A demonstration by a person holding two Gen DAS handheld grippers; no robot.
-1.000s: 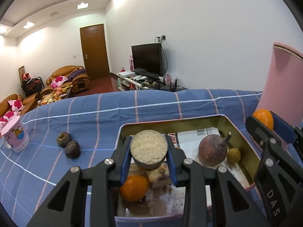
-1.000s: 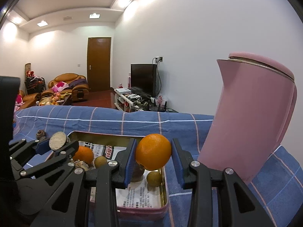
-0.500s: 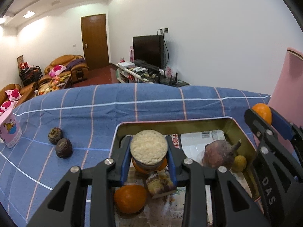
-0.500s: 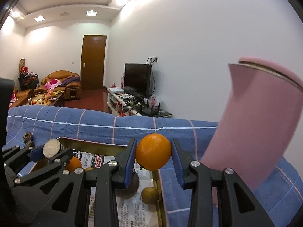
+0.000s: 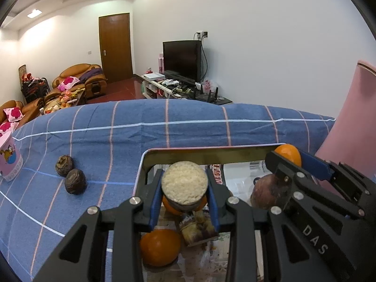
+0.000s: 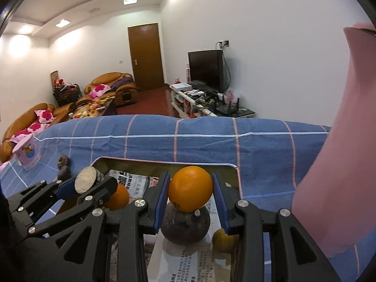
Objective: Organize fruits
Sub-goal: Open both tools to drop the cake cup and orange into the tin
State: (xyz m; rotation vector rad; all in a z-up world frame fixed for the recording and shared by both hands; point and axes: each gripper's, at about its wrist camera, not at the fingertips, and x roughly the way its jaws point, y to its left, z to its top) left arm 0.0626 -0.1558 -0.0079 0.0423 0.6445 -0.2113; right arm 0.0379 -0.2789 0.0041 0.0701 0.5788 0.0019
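Observation:
My left gripper (image 5: 184, 185) is shut on a round cut piece (image 5: 184, 181) with a pale grainy face, above the left half of a gold tin tray (image 5: 206, 155) lined with newspaper. In the tray lie two oranges (image 5: 159, 246), a brownish chunk (image 5: 199, 226), a brown-purple round fruit (image 6: 185, 225) and a small yellowish fruit (image 6: 222, 239). My right gripper (image 6: 190, 189) is shut on an orange (image 6: 190, 188), held just over the brown-purple fruit in the tray's right half. The left gripper (image 6: 88, 183) shows at the left of the right wrist view.
Two dark wrinkled fruits (image 5: 75, 181) lie on the blue checked cloth (image 5: 164, 131) left of the tray. A pink cup (image 5: 8, 159) stands at the far left. A tall pink jug (image 6: 340, 164) stands close to the tray's right side.
The right gripper has swung left with its orange, from beside the pink jug to over the tray's brown-purple fruit. The left gripper has edged slightly forward over the tray.

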